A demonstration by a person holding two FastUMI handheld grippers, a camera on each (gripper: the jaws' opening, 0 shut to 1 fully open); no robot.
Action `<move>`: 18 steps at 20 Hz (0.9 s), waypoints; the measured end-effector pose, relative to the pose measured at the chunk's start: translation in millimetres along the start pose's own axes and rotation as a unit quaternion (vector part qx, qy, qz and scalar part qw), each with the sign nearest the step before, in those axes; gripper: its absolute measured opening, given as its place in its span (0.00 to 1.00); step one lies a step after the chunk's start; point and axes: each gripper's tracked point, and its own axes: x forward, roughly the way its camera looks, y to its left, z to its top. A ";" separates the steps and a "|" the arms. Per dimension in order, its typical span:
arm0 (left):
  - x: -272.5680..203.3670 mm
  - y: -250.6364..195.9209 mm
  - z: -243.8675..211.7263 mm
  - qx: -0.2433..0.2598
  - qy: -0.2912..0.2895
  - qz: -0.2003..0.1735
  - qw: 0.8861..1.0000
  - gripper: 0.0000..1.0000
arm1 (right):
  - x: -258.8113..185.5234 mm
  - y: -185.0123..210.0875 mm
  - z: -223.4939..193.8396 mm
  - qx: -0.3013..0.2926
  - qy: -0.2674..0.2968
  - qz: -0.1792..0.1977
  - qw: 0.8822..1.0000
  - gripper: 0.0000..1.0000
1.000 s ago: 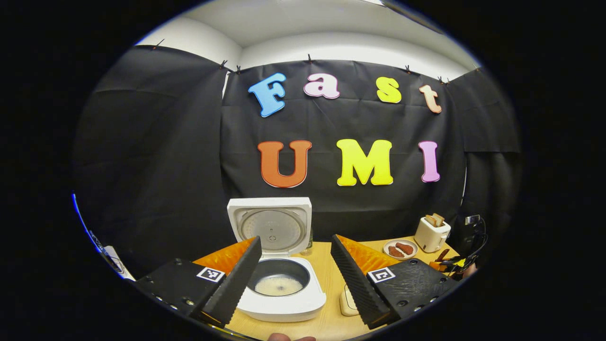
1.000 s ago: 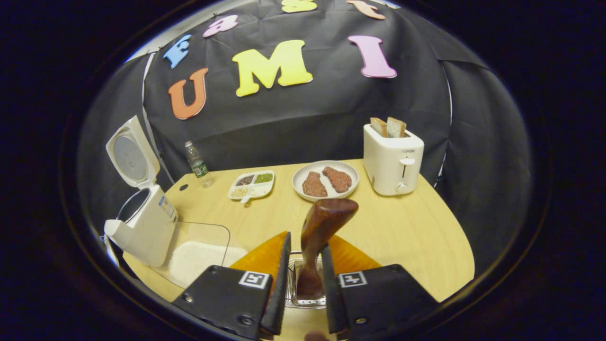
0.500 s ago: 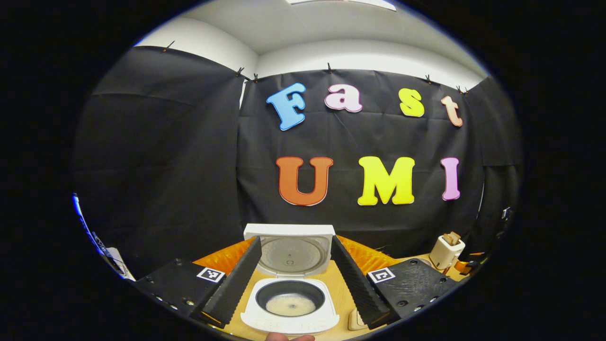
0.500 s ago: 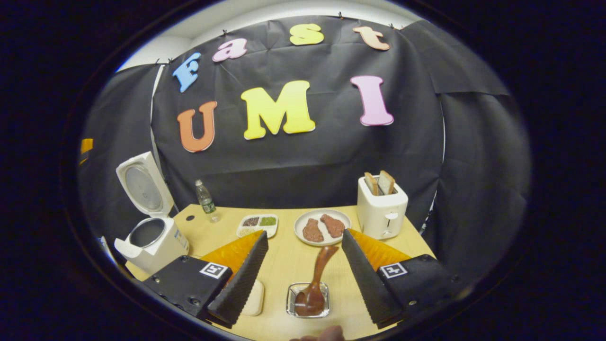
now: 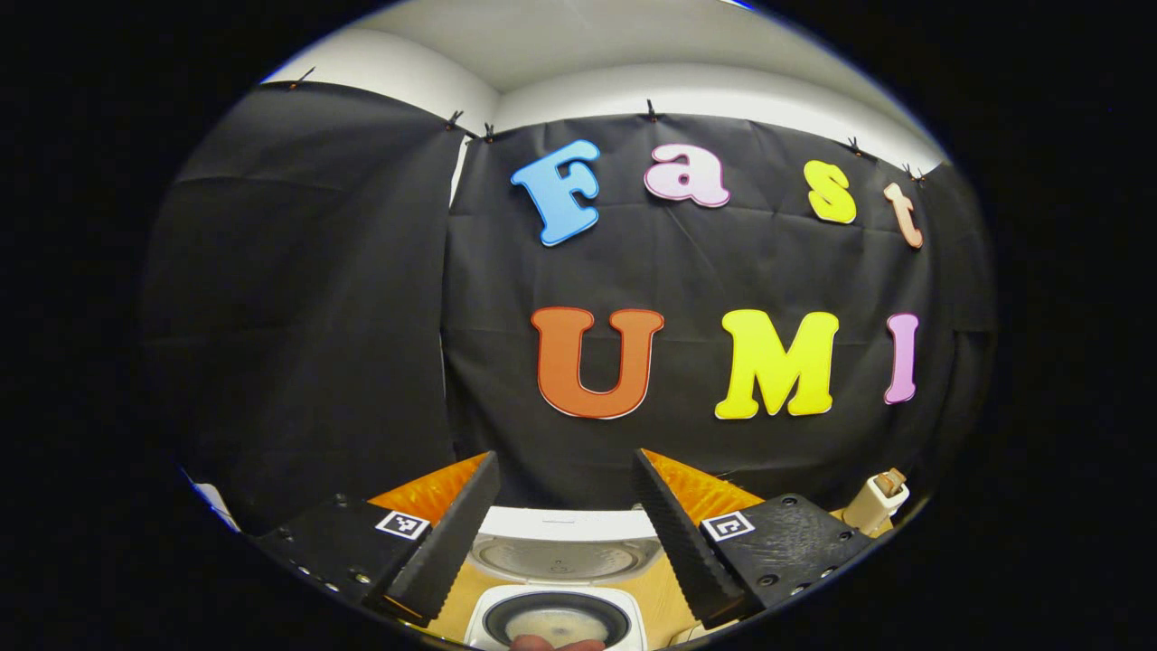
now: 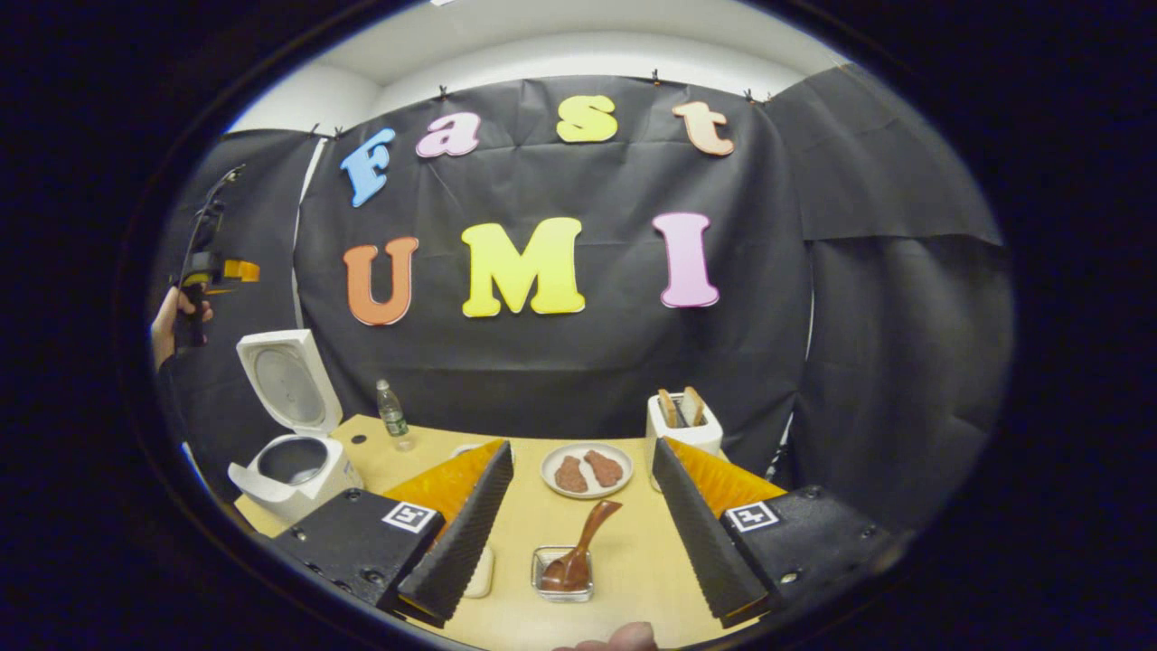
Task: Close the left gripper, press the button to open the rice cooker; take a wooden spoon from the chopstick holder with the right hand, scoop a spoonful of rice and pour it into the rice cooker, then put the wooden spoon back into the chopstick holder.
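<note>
1. Low in the left gripper view, the left gripper (image 5: 565, 520) hangs above the cooker (image 5: 556, 617) with its two ridged fingers spread wide and nothing between them.
2. Straight beneath that gap the cooker stands with its lid (image 5: 565, 547) swung up and back, and its dark inner pot (image 5: 556, 622) holds a pale layer at the bottom.
3. At the far right edge of this view a toaster (image 5: 875, 500) peeks in, with bread sticking out of its top.
4. Over in the right gripper view, the right gripper (image 6: 583, 515) is held above the table (image 6: 633, 561), fingers wide apart and empty.
5. Between those fingers, down on the table, the spoon (image 6: 583, 547) sits bowl-down in the small clear holder (image 6: 562, 574), its handle leaning up and to the right.
6. Beyond the spoon, a plate (image 6: 587, 470) carries two brown pieces, and the toaster (image 6: 683, 425) stands just beside it on the right.
7. Off at the left end of the table the cooker (image 6: 294, 457) stands open, lid upright, with a bottle (image 6: 391, 414) near it toward the wall.
8. Above the cooker at the left edge, a hand (image 6: 172, 316) holds the other gripper (image 6: 210, 262) high in the air, well clear of the lid; whether its fingers are apart cannot be made out from this side.
9. A fingertip (image 6: 624, 637) shows at the very bottom edge.
</note>
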 end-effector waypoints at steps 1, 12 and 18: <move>14.6 0.4 -11.8 0.005 0.020 -0.005 1.000 0.94 | -9.1 -7.2 -0.9 -0.002 0.003 -0.011 1.000 1.00; 73.2 10.0 -100.8 -0.003 0.206 -0.016 0.978 0.96 | -38.0 -10.7 -2.6 0.008 0.026 -0.037 0.999 1.00; 44.8 9.9 -114.7 -0.003 0.245 -0.022 0.969 0.98 | -34.3 20.6 -6.9 0.008 0.024 -0.004 1.000 1.00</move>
